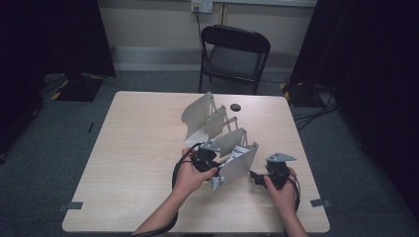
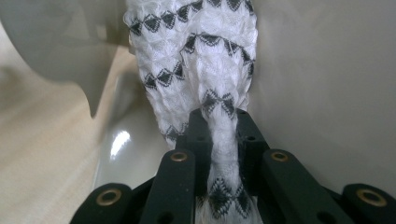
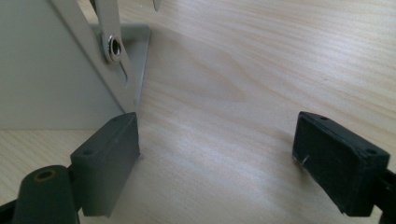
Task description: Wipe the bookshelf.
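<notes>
Black jaws of the left gripper [image 2: 219,140] are clenched on a white cloth with black diamond bands [image 2: 196,70], pinching a gathered fold while the rest of the fabric rises toward 12 o'clock between two pale panels of the folding rack [image 2: 322,84]. From above, that gripper [image 1: 213,170] sits at the rack's [image 1: 217,128] near end, at about 6 o'clock of it, with the cloth [image 1: 232,157] tucked into the nearest slot. To do this step well, the grip should stay firm on the fold, and the cloth should be fed straight down between the panels without snagging on an edge. Further right, the right gripper [image 3: 217,154] is released, jaws wide apart over bare table [image 3: 261,65], its one jaw just beside the rack's foot [image 3: 56,84]. It could steady the rack from 3 o'clock.
</notes>
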{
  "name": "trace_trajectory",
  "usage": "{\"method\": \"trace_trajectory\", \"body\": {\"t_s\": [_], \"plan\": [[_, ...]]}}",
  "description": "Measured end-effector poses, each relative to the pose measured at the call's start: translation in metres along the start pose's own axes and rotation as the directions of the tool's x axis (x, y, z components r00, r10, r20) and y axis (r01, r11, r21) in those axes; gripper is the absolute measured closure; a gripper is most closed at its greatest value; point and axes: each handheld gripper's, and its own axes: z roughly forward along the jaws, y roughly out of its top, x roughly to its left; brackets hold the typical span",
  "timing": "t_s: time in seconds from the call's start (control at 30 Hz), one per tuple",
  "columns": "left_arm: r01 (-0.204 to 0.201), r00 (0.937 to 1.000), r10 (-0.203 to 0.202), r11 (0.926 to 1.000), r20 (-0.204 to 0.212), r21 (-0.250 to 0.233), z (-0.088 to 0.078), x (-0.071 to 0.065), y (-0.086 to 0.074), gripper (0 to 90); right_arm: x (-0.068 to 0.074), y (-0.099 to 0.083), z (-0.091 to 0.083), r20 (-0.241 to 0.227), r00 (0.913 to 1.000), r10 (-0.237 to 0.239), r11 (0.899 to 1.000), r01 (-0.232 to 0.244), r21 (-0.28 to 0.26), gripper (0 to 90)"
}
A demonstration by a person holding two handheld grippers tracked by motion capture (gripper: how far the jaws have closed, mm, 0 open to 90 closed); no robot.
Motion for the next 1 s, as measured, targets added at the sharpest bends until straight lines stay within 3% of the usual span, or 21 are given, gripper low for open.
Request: {"method": "trace_trajectory", "body": {"t_s": [0.2, 0.3, 0.6, 0.7, 0.83, 1.0], "plan": [[0.035, 0.9994, -0.035, 0.9986, -0.003, 0.039, 0.015, 0.008, -0.02, 80.4, 0.0, 0.0, 0.0, 0.0, 1.0, 0.0, 1.0, 0.0, 0.0, 13.9], [0.048, 0.9988, -0.048, 0.9985, -0.001, 0.025, 0.021, 0.011, -0.029, 79.9, 0.0, 0.0, 0.0, 0.0, 1.0, 0.0, 1.0, 0.0, 0.0, 13.9], [0.069, 0.997, -0.069, 0.9976, -0.037, -0.005, 0.013, 0.014, -0.022, 70.9, 0.0, 0.0, 0.0, 0.0, 1.0, 0.0, 1.0, 0.0, 0.0, 13.9], [0.057, 0.9968, -0.057, 0.9984, -0.057, -0.006, 0.01, 0.015, -0.019, 70.8, 0.0, 0.0, 0.0, 0.0, 1.0, 0.0, 1.0, 0.0, 0.0, 13.9], [0.07, 0.9958, -0.07, 0.9975, -0.059, 0.008, 0.007, 0.015, -0.017, 79.7, 0.0, 0.0, 0.0, 0.0, 1.0, 0.0, 1.0, 0.0, 0.0, 13.9], [0.065, 0.9963, -0.065, 0.9979, -0.057, -0.007, -0.001, 0.011, -0.009, 81.9, 0.0, 0.0, 0.0, 0.0, 1.0, 0.0, 1.0, 0.0, 0.0, 13.9]]}}
